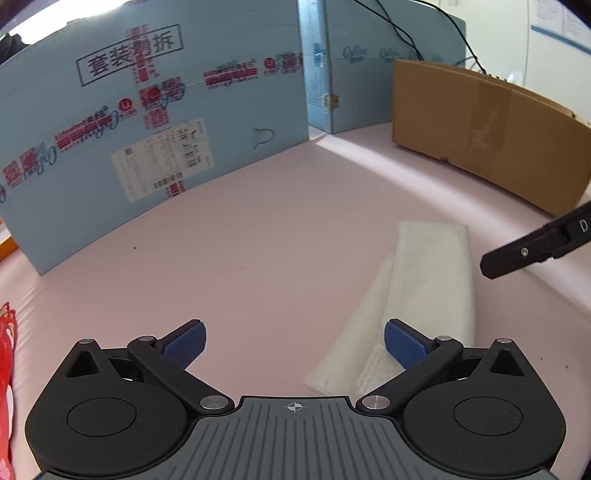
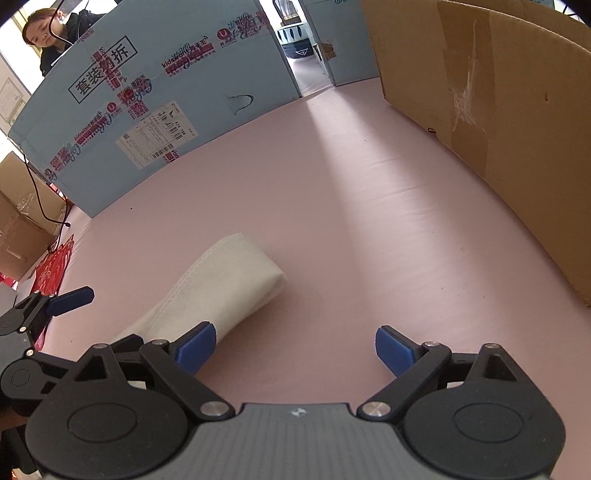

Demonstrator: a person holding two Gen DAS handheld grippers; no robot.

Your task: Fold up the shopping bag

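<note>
A white fabric shopping bag (image 1: 417,295) lies folded into a long narrow strip on the pink table (image 1: 258,240). In the left wrist view it runs from the right blue pad up toward the right. My left gripper (image 1: 294,345) is open, empty, just left of the bag's near end. In the right wrist view the same bag (image 2: 225,284) lies left of centre, its near end behind the left pad. My right gripper (image 2: 295,350) is open and holds nothing, with the bag to its left. One finger of the right gripper (image 1: 535,245) shows at the right edge of the left view.
A large blue printed carton (image 1: 147,122) stands along the back left. A brown cardboard box (image 1: 491,129) stands at the back right. A red paper item (image 1: 5,369) lies at the table's left edge. A person (image 2: 48,33) sits behind the blue carton.
</note>
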